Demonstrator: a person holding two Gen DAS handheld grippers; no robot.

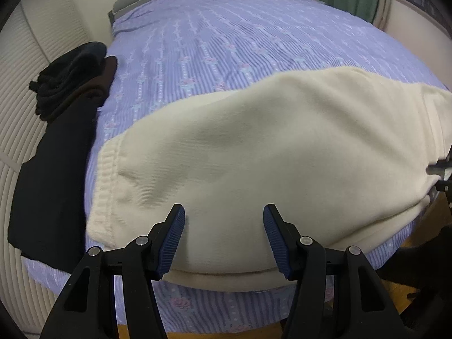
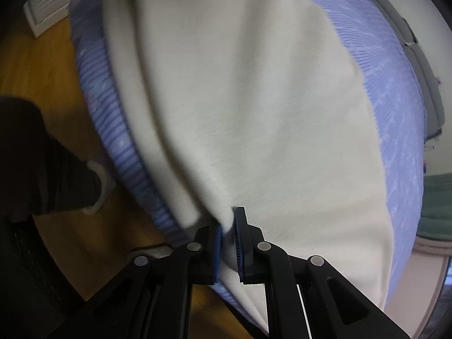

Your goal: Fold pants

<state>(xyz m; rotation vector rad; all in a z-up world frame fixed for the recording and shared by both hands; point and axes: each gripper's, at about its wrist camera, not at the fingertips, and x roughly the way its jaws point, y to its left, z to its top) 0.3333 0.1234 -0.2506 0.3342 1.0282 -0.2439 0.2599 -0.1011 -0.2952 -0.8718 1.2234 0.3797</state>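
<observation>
One pair of cream pants (image 1: 268,147), soft fine-ribbed knit, lies flat on the bed (image 1: 212,36) w/ its lilac striped floral cover, filling the lower centre of the left view. Long axis runs left-right there; ribbed band at lower left, right end cut off by frame edge. Left gripper (image 1: 224,234) jaws wide, just over the near edge, holding nothing. Right gripper (image 2: 229,238) jaws narrow, pinching a pants fold at bed edge; that view is blurry. Dark clothes (image 1: 65,90) piled upper left.
</observation>
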